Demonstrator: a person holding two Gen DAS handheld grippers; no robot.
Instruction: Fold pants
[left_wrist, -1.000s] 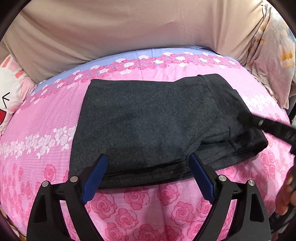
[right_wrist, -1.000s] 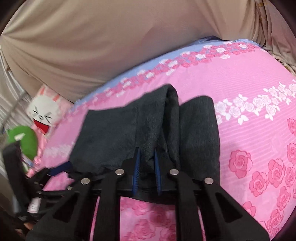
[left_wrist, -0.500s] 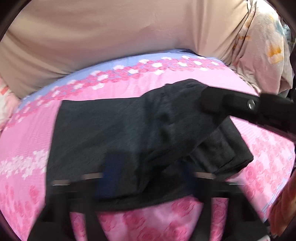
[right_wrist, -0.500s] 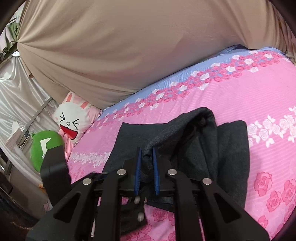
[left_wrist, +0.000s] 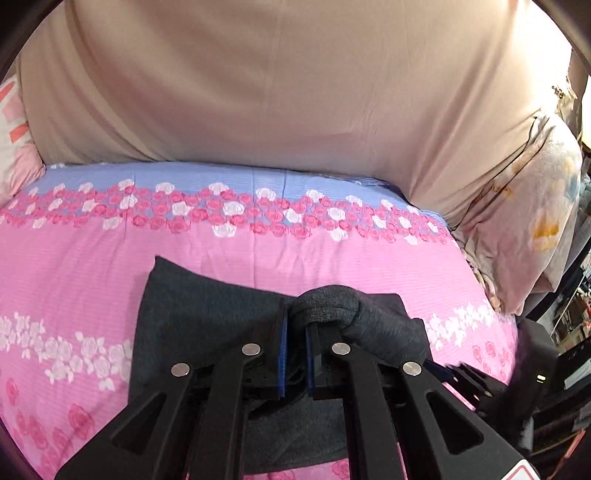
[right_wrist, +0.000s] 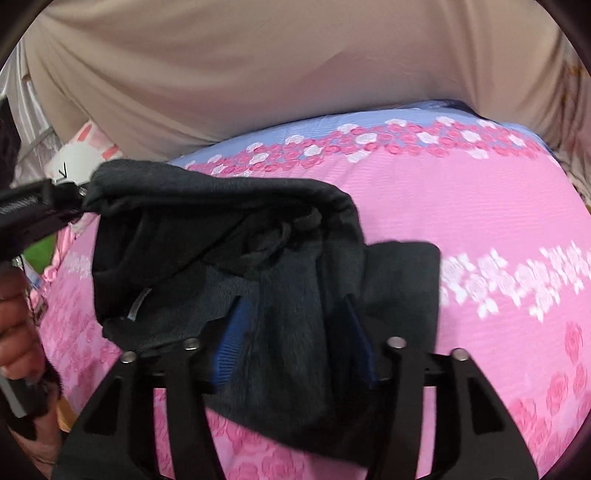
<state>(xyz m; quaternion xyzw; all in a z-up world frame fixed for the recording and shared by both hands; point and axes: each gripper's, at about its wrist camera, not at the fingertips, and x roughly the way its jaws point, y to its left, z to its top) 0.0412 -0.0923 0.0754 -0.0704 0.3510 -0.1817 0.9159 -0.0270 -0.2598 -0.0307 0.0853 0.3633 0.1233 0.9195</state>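
Left gripper (left_wrist: 296, 328) clenched on a bunched fold of dark pants (left_wrist: 207, 317), frame centre. Right gripper (right_wrist: 295, 325) opening, cloth loose between. Pants' label (right_wrist: 137, 303) unreadable.

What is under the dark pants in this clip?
The pants lie on a pink rose-print bedsheet, which shows all around them. The left gripper lifts one bunched edge. The sheet directly beneath the cloth is covered, so nothing else can be confirmed there.

My left gripper (left_wrist: 295, 332), wide open a second ago, now clamps a raised fold of the pants (left_wrist: 207, 325); my right gripper (right_wrist: 295, 321) is opening, fabric between its fingers (right_wrist: 229, 332).
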